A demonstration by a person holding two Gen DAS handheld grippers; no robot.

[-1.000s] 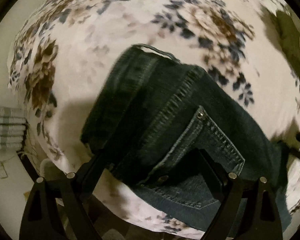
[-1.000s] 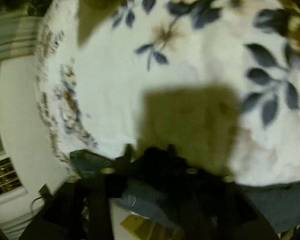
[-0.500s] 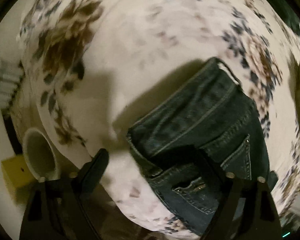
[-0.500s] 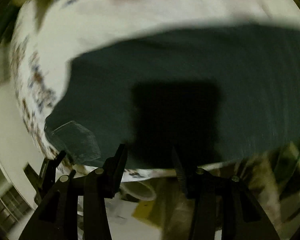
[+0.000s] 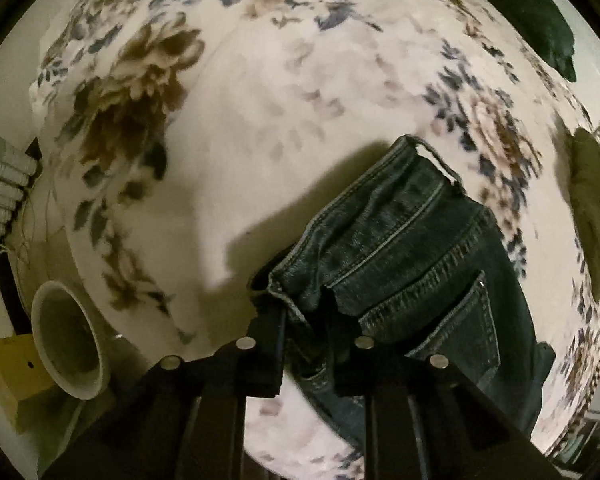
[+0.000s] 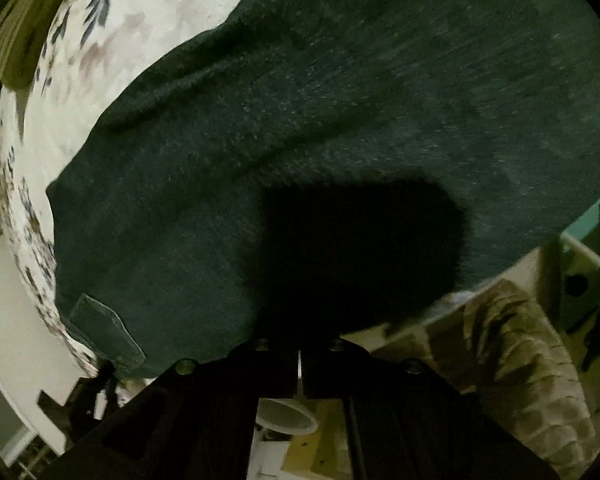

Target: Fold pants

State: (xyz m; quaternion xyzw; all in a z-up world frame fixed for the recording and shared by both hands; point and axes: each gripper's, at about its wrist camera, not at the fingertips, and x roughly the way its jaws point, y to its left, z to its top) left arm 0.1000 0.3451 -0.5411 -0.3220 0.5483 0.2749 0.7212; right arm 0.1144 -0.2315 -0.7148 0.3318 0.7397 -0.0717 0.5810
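Note:
Dark blue jeans (image 5: 416,248) lie on a white floral bedspread (image 5: 260,128), waistband and back pocket toward me in the left wrist view. My left gripper (image 5: 304,312) is shut on the waistband corner of the jeans. In the right wrist view the jeans' dark leg fabric (image 6: 340,120) fills most of the frame, with a small patch (image 6: 108,332) at its lower left corner. My right gripper (image 6: 300,356) is shut at the near edge of the fabric; a thin slit shows between the fingers, and no cloth is visible between them.
A pale round cup-like object (image 5: 68,344) and a yellow block (image 5: 16,372) sit beside the bed at lower left. A dark green cloth (image 5: 540,12) lies at the far right. A woven brown item (image 6: 512,368) and a teal frame (image 6: 592,256) stand by the bed.
Both grippers have closed from open. The left now pinches the jeans' waistband corner. The right wrist view has moved in closer over the dark leg fabric.

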